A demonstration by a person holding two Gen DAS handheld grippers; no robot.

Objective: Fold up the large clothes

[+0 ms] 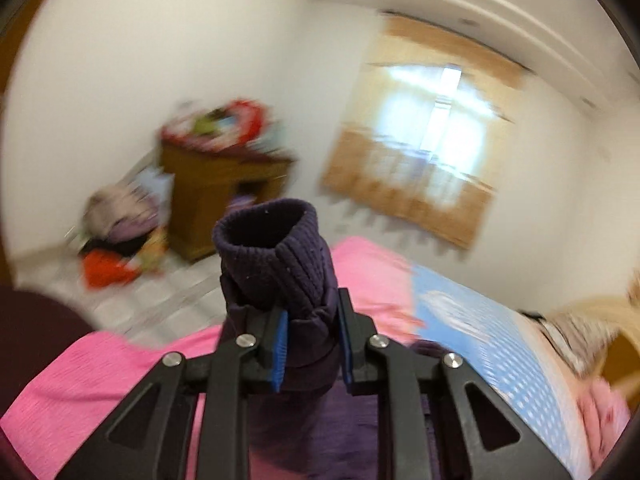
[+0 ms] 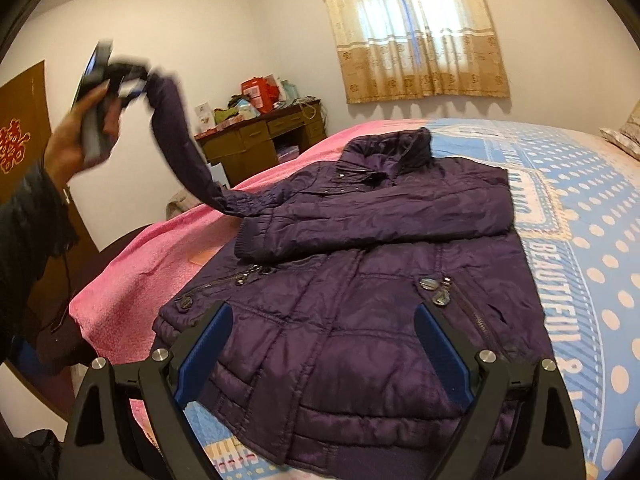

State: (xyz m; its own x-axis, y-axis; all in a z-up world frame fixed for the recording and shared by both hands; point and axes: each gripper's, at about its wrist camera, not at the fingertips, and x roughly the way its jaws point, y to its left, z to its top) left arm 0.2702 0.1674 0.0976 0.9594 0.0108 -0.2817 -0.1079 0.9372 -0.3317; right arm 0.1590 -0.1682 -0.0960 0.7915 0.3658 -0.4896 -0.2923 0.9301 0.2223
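The left gripper (image 1: 310, 330) pinches the jacket's (image 2: 360, 300) sleeve cuff (image 1: 272, 248) between its fingers; it should carry the cuff across the chest, taut. The right gripper (image 2: 324, 352) hovers spread, holding nothing.

Jacket (image 2: 360, 340): purple quilted cloth w/ slight sheen; cuff (image 1: 276, 248) matt rib-knit. Bed cover (image 2: 580, 240): matt printed cloth. Claw (image 2: 324, 356): matt black plastic, blue pads (image 2: 440, 356), bright metal pins.
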